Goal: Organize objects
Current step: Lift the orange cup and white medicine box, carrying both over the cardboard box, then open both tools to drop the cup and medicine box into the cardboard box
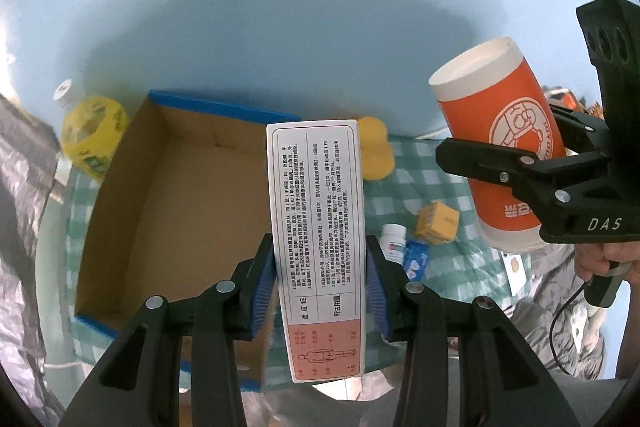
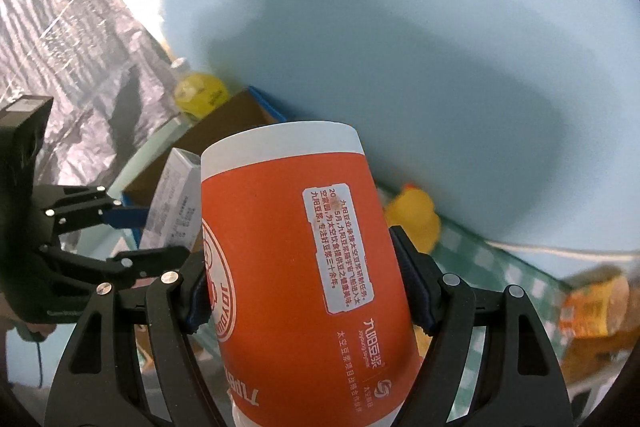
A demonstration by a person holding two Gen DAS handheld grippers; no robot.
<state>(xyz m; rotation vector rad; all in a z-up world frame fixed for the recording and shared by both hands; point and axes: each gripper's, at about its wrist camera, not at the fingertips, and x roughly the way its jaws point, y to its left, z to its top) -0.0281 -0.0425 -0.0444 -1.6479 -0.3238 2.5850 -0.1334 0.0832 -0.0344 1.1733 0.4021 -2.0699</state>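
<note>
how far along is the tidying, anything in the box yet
Nothing visible in the cardboard box yet. In hand: left tongs hold a medicine carton, right tongs an orange cup. Still on the cloth: rubber duck, small yellow box, pill bottle.

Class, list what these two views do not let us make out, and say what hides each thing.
- Cardboard box: near right corner hidden behind medicine box, left wrist view.
- Orange cup: base cut off by bottom edge, right wrist view.
- Orange packet: blurred, right wrist view.
</note>
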